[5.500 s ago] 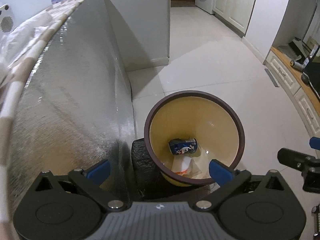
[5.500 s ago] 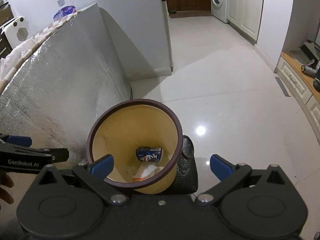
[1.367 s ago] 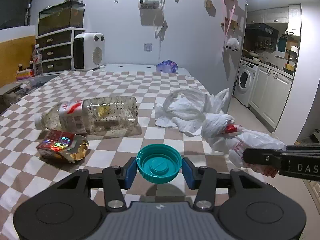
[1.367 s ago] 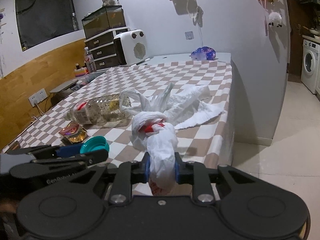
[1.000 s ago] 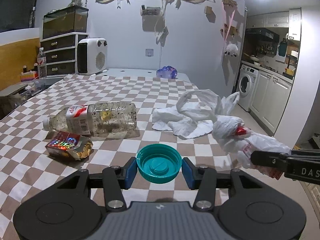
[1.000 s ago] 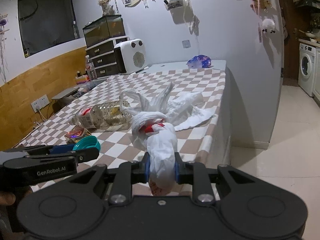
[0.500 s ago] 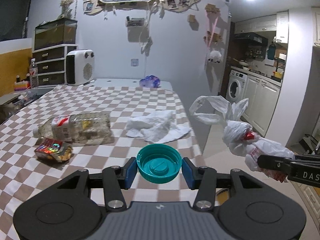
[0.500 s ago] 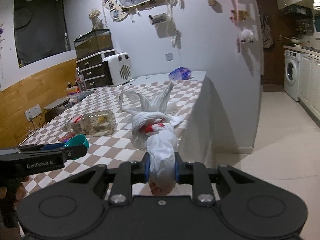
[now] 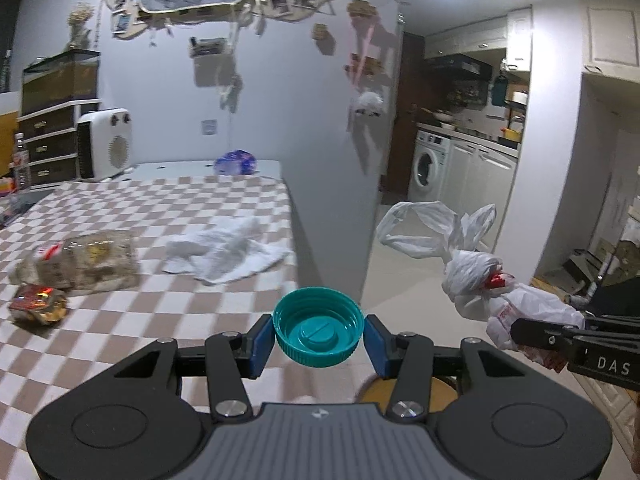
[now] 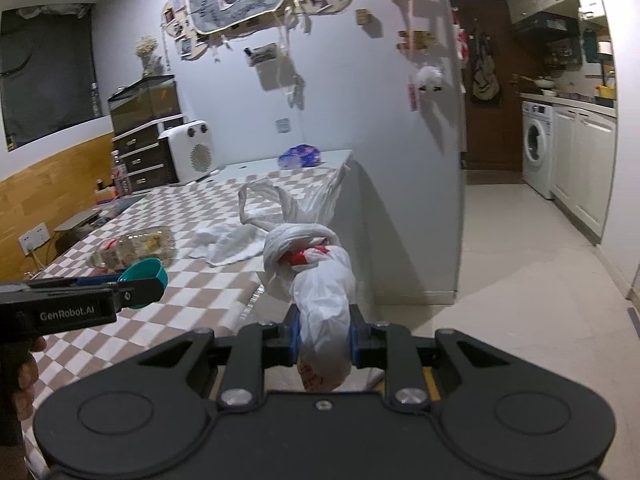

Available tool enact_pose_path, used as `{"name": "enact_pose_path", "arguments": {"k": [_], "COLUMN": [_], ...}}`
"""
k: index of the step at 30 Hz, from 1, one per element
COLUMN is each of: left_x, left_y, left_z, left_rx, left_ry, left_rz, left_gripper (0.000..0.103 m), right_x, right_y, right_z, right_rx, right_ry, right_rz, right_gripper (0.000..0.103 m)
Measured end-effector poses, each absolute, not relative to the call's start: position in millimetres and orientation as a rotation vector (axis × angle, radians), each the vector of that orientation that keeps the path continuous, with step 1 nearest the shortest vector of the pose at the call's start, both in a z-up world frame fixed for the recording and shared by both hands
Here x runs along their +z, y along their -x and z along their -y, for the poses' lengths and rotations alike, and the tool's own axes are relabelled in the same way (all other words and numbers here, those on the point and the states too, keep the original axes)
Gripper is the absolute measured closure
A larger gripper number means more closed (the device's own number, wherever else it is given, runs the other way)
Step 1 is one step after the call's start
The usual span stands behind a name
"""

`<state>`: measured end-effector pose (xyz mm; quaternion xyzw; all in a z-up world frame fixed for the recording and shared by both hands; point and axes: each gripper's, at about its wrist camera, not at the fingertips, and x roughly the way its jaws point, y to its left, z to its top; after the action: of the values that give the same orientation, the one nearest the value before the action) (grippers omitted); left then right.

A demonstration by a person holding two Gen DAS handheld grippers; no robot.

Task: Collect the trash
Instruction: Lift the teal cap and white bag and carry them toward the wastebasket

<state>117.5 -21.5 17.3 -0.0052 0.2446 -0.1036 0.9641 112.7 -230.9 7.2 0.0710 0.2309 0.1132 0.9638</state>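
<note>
Trash is split between what is in hand and what is left lying. The left tool (image 9: 319,338) has its blue pads pressed on a teal bottle cap (image 9: 319,332), held flat and open side up. The right tool (image 10: 323,334) is narrowed onto the middle of a knotted white plastic bag (image 10: 316,276), whose loose handles stick up ahead of it. Both loads hang in the air just off the near right corner of the checkered counter (image 9: 132,308), over the drop to the tiled floor (image 10: 520,280).

On the counter there remain a clear plastic bottle (image 9: 76,258) lying on its side near the left edge, a shiny crumpled snack wrapper (image 9: 38,303) just in front of it, and a white crumpled bag or cloth (image 9: 228,250) close to the right edge. So I would judge the job part done, with two pieces mid-carry and about three to fetch.

A yellowish round rim (image 9: 404,390) peeks out under the left tool; likely the bin, though mostly hidden. To the right the floor runs open toward the washing machine (image 10: 536,148). The counter's right edge and the grey wall beyond it are the near limits.
</note>
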Motion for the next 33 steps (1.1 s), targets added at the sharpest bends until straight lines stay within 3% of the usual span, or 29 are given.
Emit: {"name": "enact_pose_path", "arguments": {"k": [19, 33], "left_x": [-49.1, -179.2], "left_y": [-142.6, -205.2], "left_z": [140.8, 189.5], "left_rx": [-0.337, -0.312], "left_ry": [-0.003, 0.003], "left_rz": [-0.65, -0.911], "left_gripper": [0.053, 0.053], "right_x": [-50.5, -142.0], "right_y": [-105.0, -155.4], "right_z": [327.3, 360.8], "right_rx": [0.086, 0.051], "right_ry": [-0.207, -0.232], "right_rz": [-0.56, -0.755], "right_gripper": [0.079, 0.079]}}
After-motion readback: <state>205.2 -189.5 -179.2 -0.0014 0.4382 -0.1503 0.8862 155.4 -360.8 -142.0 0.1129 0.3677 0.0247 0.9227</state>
